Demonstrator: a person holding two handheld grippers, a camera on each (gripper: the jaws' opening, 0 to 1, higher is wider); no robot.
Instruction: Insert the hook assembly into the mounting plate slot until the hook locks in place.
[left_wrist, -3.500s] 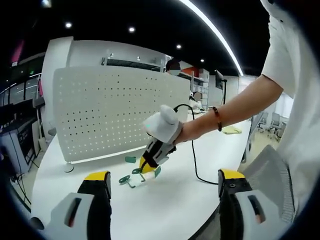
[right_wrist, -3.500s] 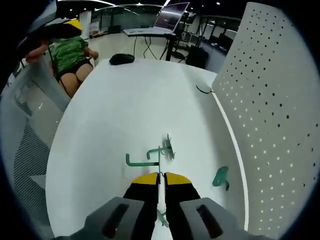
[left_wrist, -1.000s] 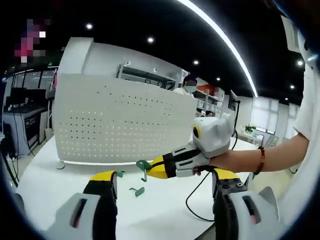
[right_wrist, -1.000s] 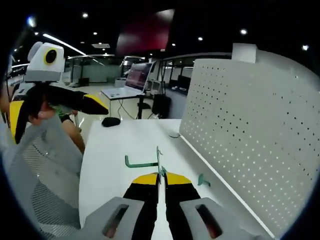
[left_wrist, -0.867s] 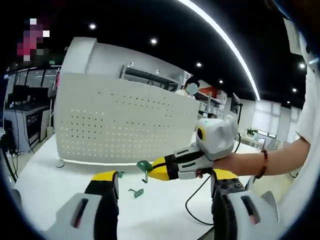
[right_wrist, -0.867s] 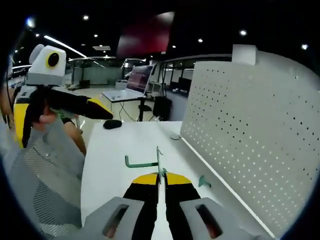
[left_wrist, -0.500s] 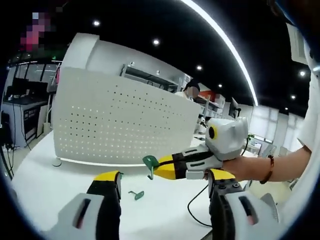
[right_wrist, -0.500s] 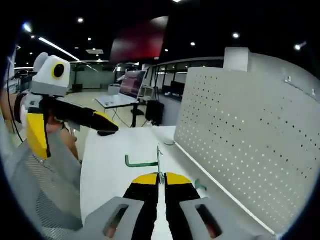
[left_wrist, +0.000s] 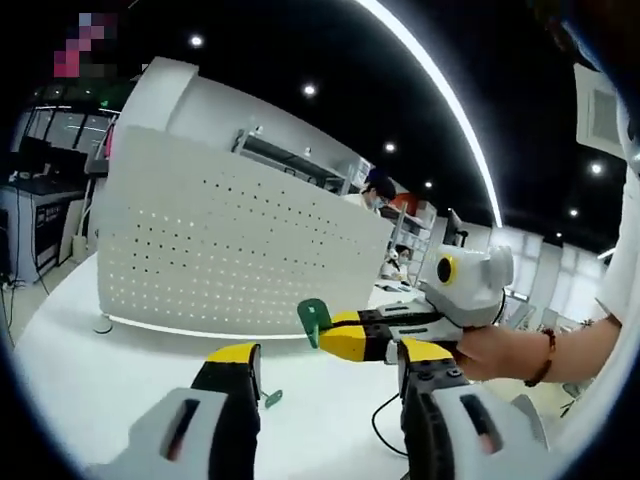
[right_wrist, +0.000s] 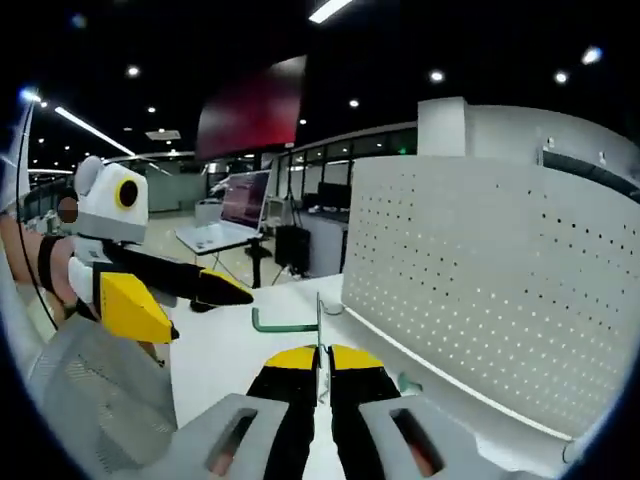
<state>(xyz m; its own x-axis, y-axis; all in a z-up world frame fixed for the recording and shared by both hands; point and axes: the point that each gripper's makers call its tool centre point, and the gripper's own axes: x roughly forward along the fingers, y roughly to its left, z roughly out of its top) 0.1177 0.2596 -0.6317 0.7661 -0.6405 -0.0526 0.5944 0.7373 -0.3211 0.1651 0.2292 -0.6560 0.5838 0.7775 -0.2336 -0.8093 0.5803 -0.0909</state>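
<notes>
My right gripper (right_wrist: 320, 362) is shut on a green hook assembly (right_wrist: 286, 323), held in the air with its wire arm pointing left. In the left gripper view the right gripper (left_wrist: 343, 338) reaches in from the right, and the hook's green plate (left_wrist: 313, 317) sticks out of its yellow tips in front of the white perforated mounting plate (left_wrist: 230, 255). The mounting plate (right_wrist: 500, 290) stands upright on the right of the right gripper view. My left gripper (left_wrist: 330, 360) is open and holds nothing. The left gripper (right_wrist: 185, 300) also shows at the left, close to the hook.
A spare green hook (left_wrist: 271, 398) lies on the white table (left_wrist: 80, 370), and another green piece (right_wrist: 408, 383) lies near the plate's foot. A black cable (left_wrist: 385, 425) runs across the table. A mesh chair (right_wrist: 80, 400) is at the lower left, desks with a screen (right_wrist: 245, 200) behind.
The right gripper has lifted the hook off the table and carried it up in front of the mounting plate. The left gripper has come closer to it, still open.
</notes>
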